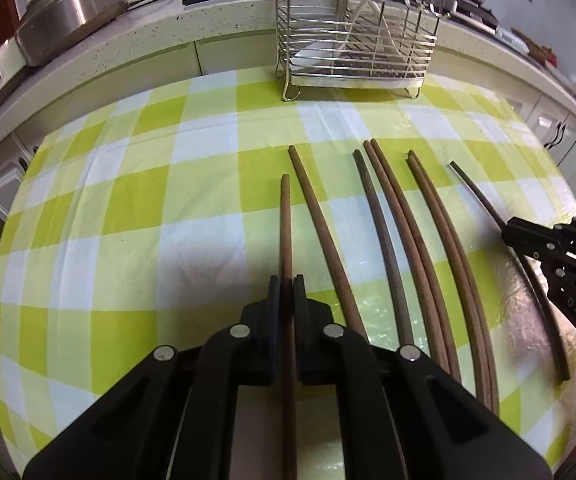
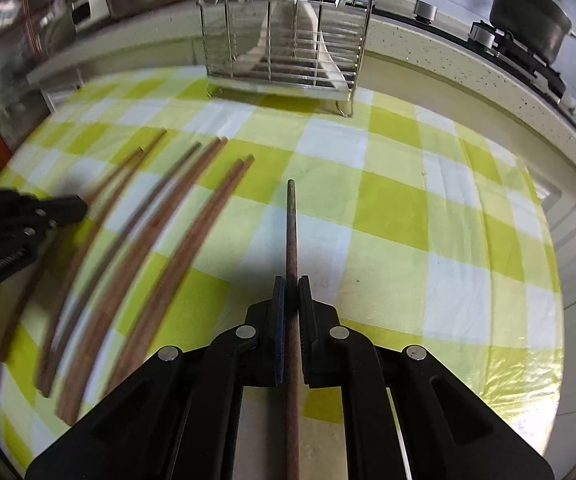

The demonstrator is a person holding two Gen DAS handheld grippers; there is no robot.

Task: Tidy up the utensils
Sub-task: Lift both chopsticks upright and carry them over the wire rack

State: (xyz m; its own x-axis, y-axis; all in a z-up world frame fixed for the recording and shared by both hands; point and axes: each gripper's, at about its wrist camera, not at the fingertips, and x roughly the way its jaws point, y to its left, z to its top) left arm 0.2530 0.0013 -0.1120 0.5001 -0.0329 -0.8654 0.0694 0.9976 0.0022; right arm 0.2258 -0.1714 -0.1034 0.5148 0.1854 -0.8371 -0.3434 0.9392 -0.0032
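**Green Checks, Brown Sticks**

A tablecloth is showing lime-green, pale yellow and white checks. Brown chopsticks are lying on it, one darker, greyish. Both grippers, left and right, are looking black with silver rivets. The wire rack is gleaming silver.

I see a green-and-white checked cloth over the table. Past its far edge, from nine to three o'clock, a speckled counter curves round. At ten o'clock on it lies a steel pan with a white lid on top. At two o'clock a dark pot stands on a hob. Below the counter at three o'clock I make out white cabinets with dark handles.
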